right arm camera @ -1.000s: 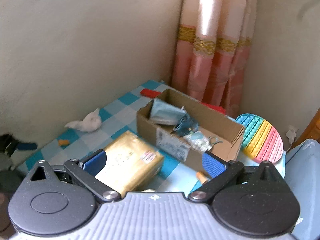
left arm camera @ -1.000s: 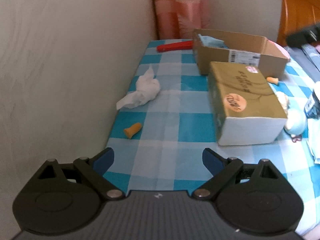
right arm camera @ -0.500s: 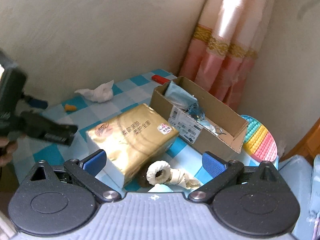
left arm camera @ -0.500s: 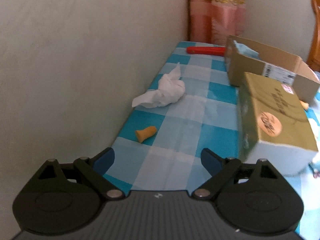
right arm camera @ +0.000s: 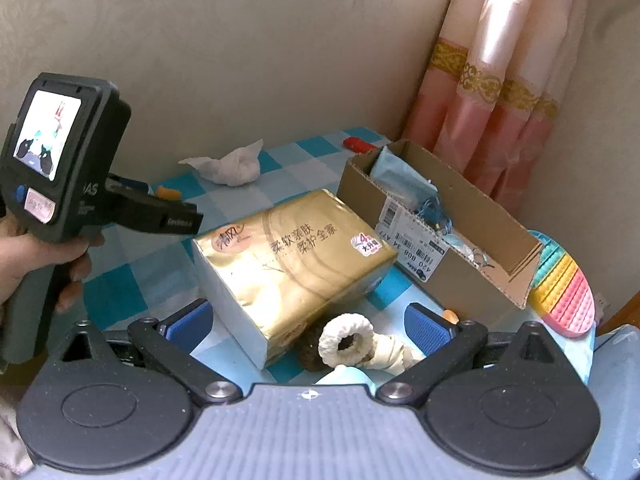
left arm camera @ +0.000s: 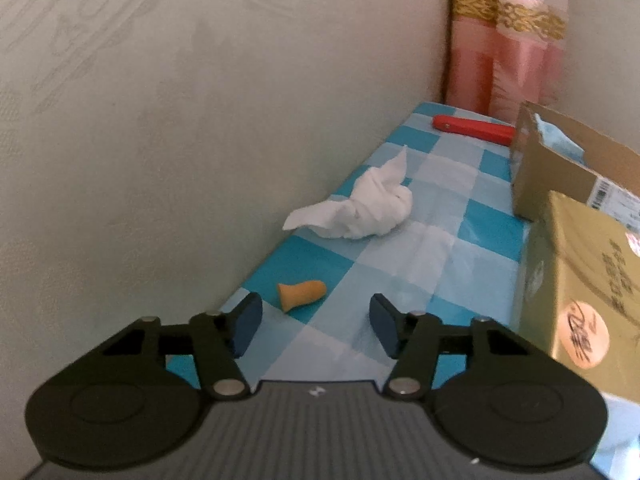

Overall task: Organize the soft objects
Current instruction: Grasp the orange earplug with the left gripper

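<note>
On the blue checked cloth (left arm camera: 448, 264), close to the wall, lies an orange foam earplug (left arm camera: 302, 294). My left gripper (left arm camera: 316, 328) hovers just short of it with its jaws closing; the pads do not touch the plug. Further back lies a crumpled white tissue (left arm camera: 360, 204). My right gripper (right arm camera: 308, 324) stands open above a white fluffy hair ring (right arm camera: 346, 340), beside the gold tissue pack (right arm camera: 292, 256). The same tissue (right arm camera: 228, 164) and earplug (right arm camera: 166, 192) show far left in the right wrist view.
An open cardboard box (right arm camera: 440, 240) holding blue masks stands behind the gold pack (left arm camera: 592, 280). A rainbow bubble pad (right arm camera: 560, 288) lies at the right. A red object (left arm camera: 472, 130) lies by the curtain. A hand (right arm camera: 24, 256) grips the left tool. The wall runs along the cloth's left edge.
The left gripper has rolled, dropped toward the earplug and narrowed its jaws. The right gripper has sunk toward the gold pack, and the left tool has come into its view.
</note>
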Demonstrator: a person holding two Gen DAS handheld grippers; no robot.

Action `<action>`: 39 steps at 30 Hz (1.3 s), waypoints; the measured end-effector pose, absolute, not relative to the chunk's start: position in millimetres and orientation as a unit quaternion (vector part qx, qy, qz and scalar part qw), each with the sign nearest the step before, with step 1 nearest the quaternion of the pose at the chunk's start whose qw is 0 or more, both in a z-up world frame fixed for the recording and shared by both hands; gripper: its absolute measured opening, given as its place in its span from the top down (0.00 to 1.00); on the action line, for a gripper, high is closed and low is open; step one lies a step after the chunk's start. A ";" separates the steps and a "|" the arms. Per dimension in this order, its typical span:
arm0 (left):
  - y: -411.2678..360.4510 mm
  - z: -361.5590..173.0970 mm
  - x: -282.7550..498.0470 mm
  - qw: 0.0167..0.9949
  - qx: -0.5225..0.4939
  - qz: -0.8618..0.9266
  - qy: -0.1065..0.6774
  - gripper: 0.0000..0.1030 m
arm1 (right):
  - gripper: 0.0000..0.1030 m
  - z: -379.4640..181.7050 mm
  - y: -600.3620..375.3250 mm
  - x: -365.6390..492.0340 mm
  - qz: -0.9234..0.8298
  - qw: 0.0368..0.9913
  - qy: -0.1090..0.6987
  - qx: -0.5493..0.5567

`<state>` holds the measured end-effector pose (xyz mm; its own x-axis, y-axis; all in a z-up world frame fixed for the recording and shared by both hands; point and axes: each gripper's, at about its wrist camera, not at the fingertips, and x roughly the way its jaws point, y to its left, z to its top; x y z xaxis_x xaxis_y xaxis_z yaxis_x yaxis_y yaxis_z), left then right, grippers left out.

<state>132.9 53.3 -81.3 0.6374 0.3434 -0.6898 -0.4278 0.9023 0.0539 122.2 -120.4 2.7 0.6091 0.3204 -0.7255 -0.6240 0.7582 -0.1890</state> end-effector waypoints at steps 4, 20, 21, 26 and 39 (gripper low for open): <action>54.4 -82.4 137.4 0.901 -0.071 0.223 0.365 0.54 | 0.00 -0.4 -121.4 126.8 0.272 0.868 0.357 -0.213; 69.6 -82.3 133.0 0.905 -0.083 0.213 0.360 0.77 | 0.00 2.1 -104.6 139.7 0.291 0.857 0.374 -0.203; 70.0 -81.6 132.1 0.905 -0.082 0.209 0.362 0.77 | 0.00 3.1 -104.2 141.5 0.295 0.856 0.376 -0.198; 69.4 -76.2 124.1 0.907 -0.078 0.182 0.371 0.77 | 0.00 8.8 -99.4 147.7 0.305 0.856 0.378 -0.179; 84.0 -64.2 85.1 0.911 -0.083 0.142 0.378 0.77 | 0.00 20.1 -63.7 144.9 0.318 0.865 0.370 -0.116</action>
